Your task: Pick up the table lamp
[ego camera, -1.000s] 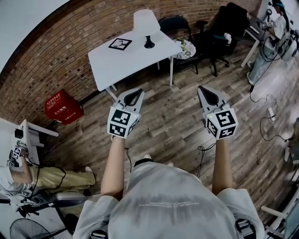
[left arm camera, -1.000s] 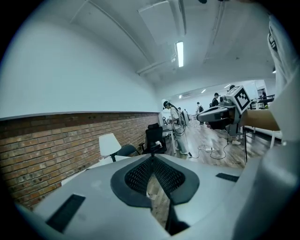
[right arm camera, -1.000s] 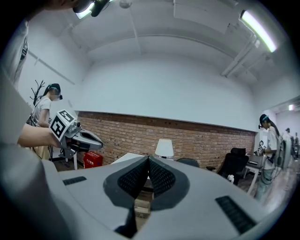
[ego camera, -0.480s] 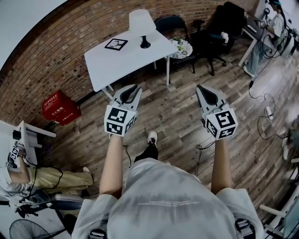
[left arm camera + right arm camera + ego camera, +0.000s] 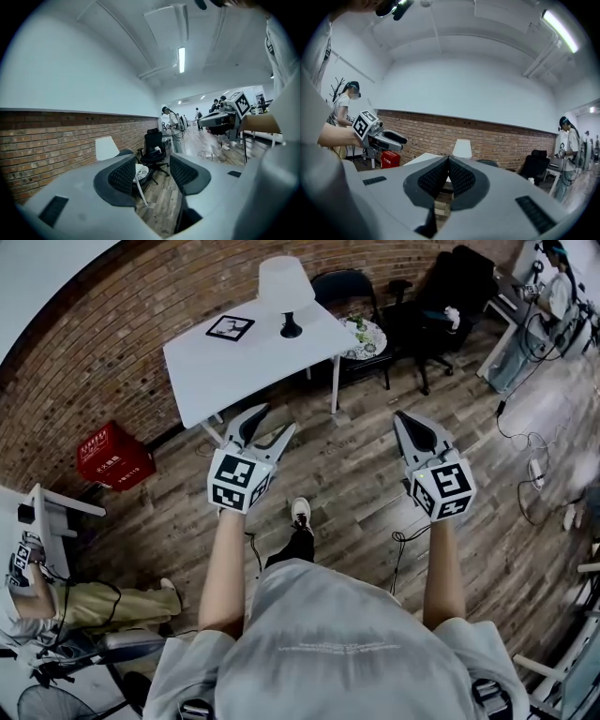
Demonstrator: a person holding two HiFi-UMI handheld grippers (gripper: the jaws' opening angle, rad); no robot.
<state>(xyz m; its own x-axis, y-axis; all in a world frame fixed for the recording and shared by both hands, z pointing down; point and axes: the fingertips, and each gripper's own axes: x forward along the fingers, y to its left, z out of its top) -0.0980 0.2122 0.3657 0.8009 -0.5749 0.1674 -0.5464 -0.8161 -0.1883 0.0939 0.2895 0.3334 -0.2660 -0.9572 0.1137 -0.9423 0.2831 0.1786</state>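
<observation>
Left hand-held gripper (image 5: 274, 420) just opened, empty; right hand-held gripper (image 5: 405, 418) closed, empty; only head view shows lamp base (image 5: 292, 331).

Brightness: bright, even, cool light.
Source: ceiling strip light (image 5: 181, 59), high above the table lamp (image 5: 106, 148).
Shadows: soft-edged, under the white table (image 5: 244, 367) bearing the table lamp.
Glare: the table lamp's shade and the tabletop wash out near-white.
Distortion: strong fisheye; brick wall (image 5: 141, 324) behind the table lamp bows; gripper views' corners black.
Focus: gripper views' near foreground soft.
</observation>
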